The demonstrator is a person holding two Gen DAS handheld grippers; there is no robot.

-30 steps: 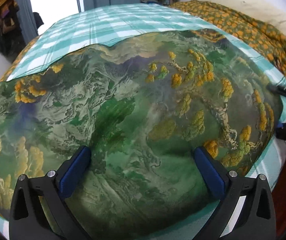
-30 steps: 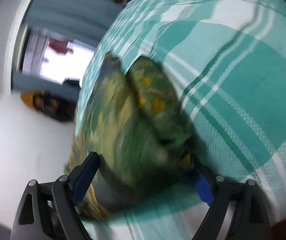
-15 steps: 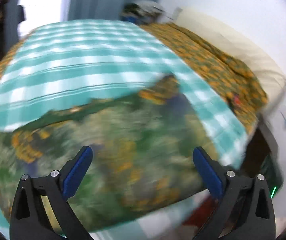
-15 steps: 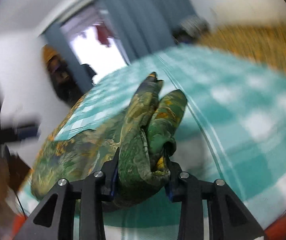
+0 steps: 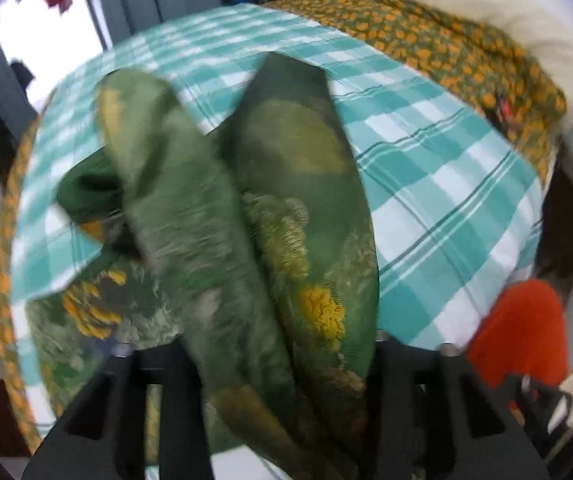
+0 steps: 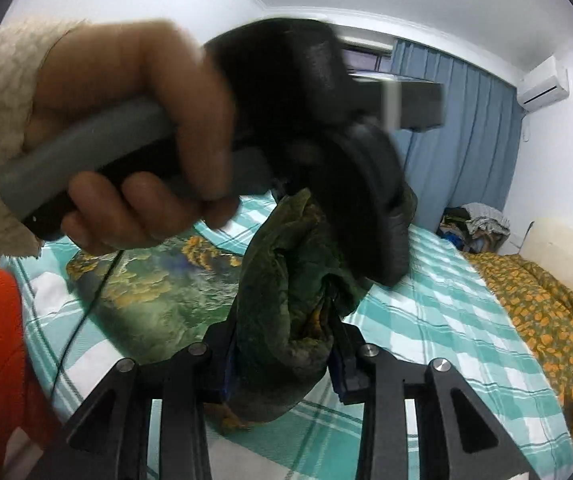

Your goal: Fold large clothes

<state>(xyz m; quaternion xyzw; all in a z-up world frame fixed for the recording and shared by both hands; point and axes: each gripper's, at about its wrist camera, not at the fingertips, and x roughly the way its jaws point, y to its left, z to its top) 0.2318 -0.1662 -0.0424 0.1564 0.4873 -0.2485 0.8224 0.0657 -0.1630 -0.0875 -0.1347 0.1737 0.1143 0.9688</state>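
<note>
Both grippers are up off the bed [image 5: 446,168], each with a bunch of the green printed cloth [image 5: 286,208] gathered in it. On the left gripper [image 5: 270,360] the fingers are hidden under thick folds; they are closing, and the fabric bulges up between the two black arms in a blurred, twisted ridge. On the right gripper [image 6: 282,356] the fingers are easing apart a little, yet a fat wad of the cloth [image 6: 286,304] is still wedged between the blue pads. The rest of the garment trails down and lies spread on the teal checked sheet [image 6: 458,320]. Just ahead of the right gripper, a hand [image 6: 134,152] in a fleecy cream sleeve [image 6: 2,112] grips the handle of the other gripper. An orange-flowered quilt [image 5: 446,48] lies along the far side of the bed, by the wall.
</note>
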